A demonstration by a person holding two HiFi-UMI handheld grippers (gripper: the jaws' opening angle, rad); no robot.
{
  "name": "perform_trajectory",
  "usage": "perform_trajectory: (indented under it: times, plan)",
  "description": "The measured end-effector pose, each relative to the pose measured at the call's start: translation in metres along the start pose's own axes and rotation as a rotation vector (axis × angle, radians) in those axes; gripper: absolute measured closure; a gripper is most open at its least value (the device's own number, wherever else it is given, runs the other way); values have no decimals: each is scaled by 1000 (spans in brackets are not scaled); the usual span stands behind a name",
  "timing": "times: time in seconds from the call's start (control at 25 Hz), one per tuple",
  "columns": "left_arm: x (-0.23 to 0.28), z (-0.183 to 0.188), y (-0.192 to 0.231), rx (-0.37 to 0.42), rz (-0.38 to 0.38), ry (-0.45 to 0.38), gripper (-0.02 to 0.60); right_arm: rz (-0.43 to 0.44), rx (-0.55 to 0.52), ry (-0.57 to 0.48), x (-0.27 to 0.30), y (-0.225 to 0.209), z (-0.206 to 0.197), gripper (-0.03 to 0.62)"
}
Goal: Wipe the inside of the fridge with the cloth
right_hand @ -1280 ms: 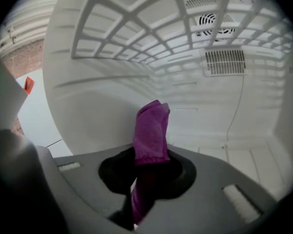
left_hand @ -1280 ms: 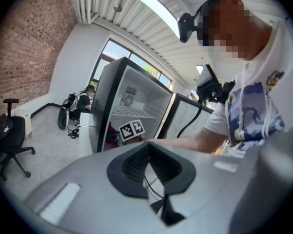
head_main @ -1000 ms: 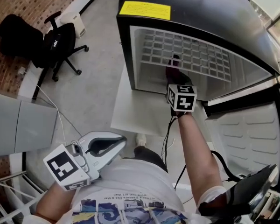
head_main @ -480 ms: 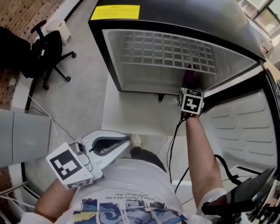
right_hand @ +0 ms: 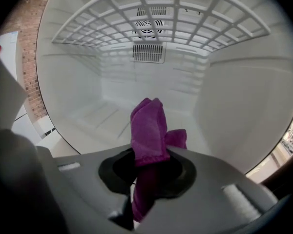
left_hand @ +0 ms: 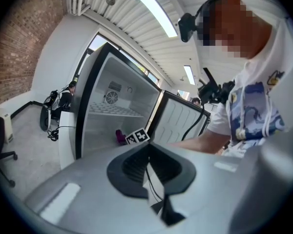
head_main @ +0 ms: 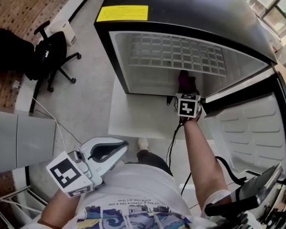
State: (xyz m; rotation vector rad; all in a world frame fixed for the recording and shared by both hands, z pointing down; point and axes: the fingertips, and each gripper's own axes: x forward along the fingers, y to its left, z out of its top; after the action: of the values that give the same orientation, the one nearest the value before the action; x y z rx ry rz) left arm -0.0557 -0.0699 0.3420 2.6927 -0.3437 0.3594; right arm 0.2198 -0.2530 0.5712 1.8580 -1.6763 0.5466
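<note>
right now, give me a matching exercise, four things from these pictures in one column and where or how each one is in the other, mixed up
Column one:
1. cloth
2. left claw
3. fridge door
4. office chair

Column two:
a. swung open on the right side
b. clamped in the right claw
c. shut, with nothing in it
d. standing off to the left of the fridge

Pairs: 1-b, 2-c, 3-a, 4-d
</note>
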Motion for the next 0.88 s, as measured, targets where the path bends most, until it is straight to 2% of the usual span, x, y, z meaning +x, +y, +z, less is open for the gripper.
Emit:
perform_trajectory:
  times: [0.52, 0.88]
  plan:
    - [-24, -4, 7, -17, 54, -33, 575, 145, -83, -11, 9, 88, 20, 540]
    - [-47, -13, 13, -43, 113, -53, 577, 250, -74, -41, 14, 138, 32, 540]
